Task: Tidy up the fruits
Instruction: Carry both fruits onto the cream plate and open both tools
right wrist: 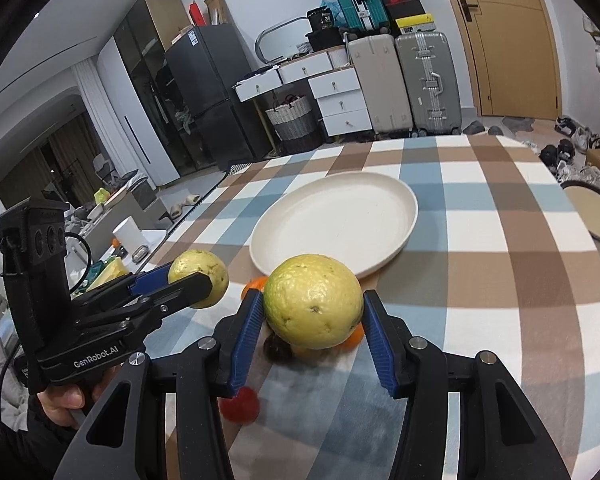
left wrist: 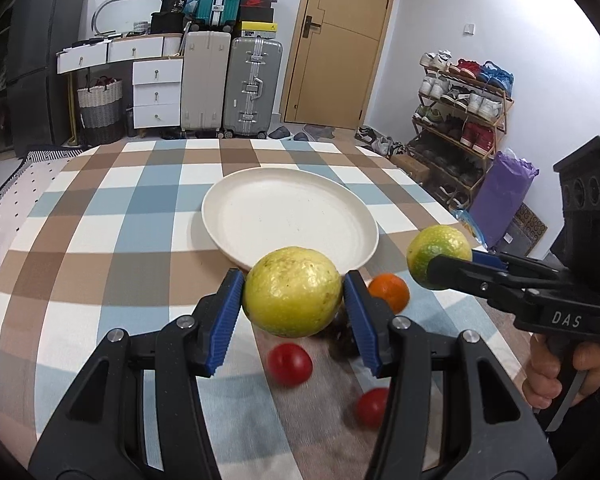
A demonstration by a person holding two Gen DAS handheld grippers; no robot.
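My left gripper [left wrist: 294,292] is shut on a yellow-green guava [left wrist: 293,291] and holds it above the table, just short of the white plate [left wrist: 260,184]. My right gripper [right wrist: 312,304] is shut on a yellow-green citrus fruit [right wrist: 313,301], also held above the table near the plate [right wrist: 404,196]. Each gripper shows in the other's view: the right one [left wrist: 440,264] with its fruit [left wrist: 436,246], the left one [right wrist: 198,280] with its guava [right wrist: 199,270]. On the cloth below lie a small orange [left wrist: 390,291], two red tomatoes [left wrist: 290,364] [left wrist: 372,406] and a dark fruit [left wrist: 342,338].
The table has a checked brown, blue and white cloth [left wrist: 100,240]. Suitcases [left wrist: 252,84], white drawers [left wrist: 156,92] and a shoe rack [left wrist: 460,120] stand behind it. A round stool [right wrist: 596,212] sits off the table's right edge.
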